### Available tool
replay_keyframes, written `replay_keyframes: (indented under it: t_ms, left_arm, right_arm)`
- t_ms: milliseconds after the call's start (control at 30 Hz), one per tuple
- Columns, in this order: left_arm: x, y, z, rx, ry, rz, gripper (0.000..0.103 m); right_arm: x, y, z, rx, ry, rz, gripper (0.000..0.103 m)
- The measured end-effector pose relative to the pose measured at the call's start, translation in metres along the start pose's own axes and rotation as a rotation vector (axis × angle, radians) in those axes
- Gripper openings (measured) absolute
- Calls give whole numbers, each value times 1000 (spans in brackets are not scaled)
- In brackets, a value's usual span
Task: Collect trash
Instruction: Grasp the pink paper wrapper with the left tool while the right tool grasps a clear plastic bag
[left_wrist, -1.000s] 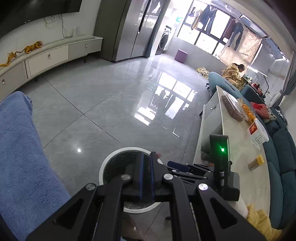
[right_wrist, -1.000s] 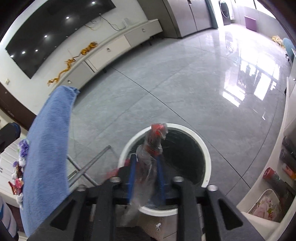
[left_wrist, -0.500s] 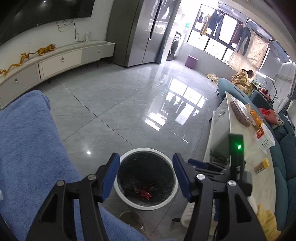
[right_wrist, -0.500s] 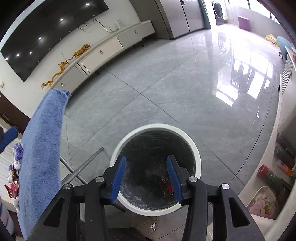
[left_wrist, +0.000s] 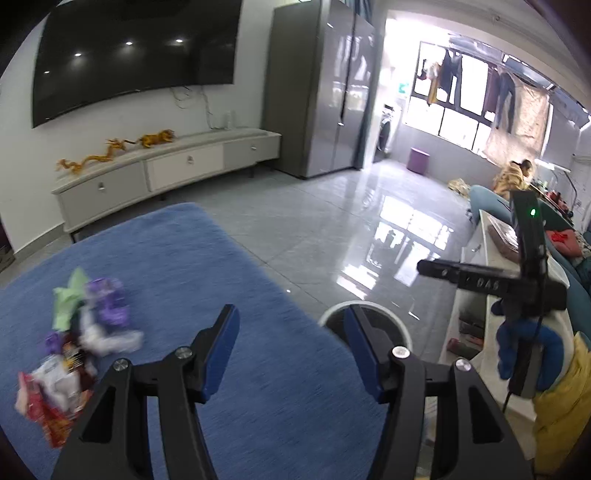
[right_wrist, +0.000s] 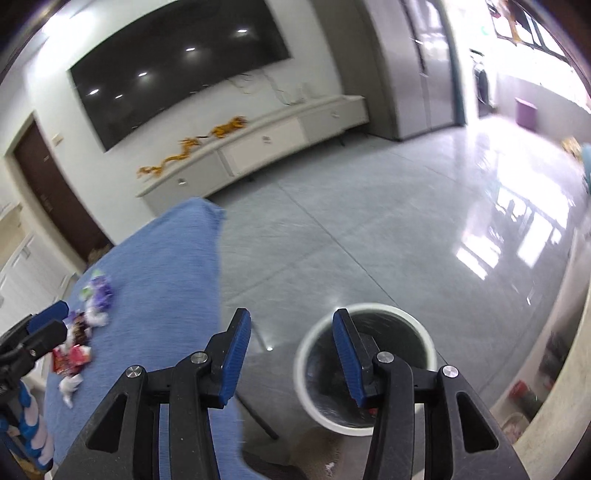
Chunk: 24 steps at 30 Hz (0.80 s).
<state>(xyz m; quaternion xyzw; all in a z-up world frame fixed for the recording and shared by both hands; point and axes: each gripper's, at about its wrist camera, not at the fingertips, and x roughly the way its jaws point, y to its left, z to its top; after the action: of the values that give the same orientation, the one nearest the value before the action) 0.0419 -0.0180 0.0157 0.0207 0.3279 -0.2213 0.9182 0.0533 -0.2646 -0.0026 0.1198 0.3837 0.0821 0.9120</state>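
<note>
- Wrappers (left_wrist: 74, 350) lay in 1 messy pile on the blue cloth (left_wrist: 258, 369), left of your grippers.
- Your left gripper (left_wrist: 291, 350) was about half open and held nothing.
- Your right gripper (right_wrist: 288, 354) was partly open and held nothing too.
- Your white bin (right_wrist: 369, 424) stood on the grey floor (right_wrist: 369, 240), beside the cloth, under the right gripper.

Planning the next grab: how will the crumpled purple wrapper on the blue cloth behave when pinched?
The crumpled purple wrapper looks like thin film, so it is probably very light and floppy, collapsing between the pads. It seems glossy, so it may slip unless pinched at a fold. It lies against the white wrapper on the blue cloth, so neighbours might drag along.
</note>
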Motion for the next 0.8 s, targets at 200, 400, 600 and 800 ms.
replay_keyframes:
  t_ms: [200, 400, 600, 800]
  left_arm:
    - [-61, 94, -43, -129, -44, 125, 57]
    - [-103, 184, -98, -247, -47, 279, 57]
    - [-112, 248, -132, -340, 7, 353, 57]
    - [-93, 279, -135, -417, 47, 344, 57]
  right_arm:
    - [7, 76, 8, -116, 22, 89, 44]
    - [26, 149, 2, -245, 81, 149, 44]
    - [57, 212, -14, -367, 177, 267, 48]
    - [92, 264, -40, -503, 294, 372, 56]
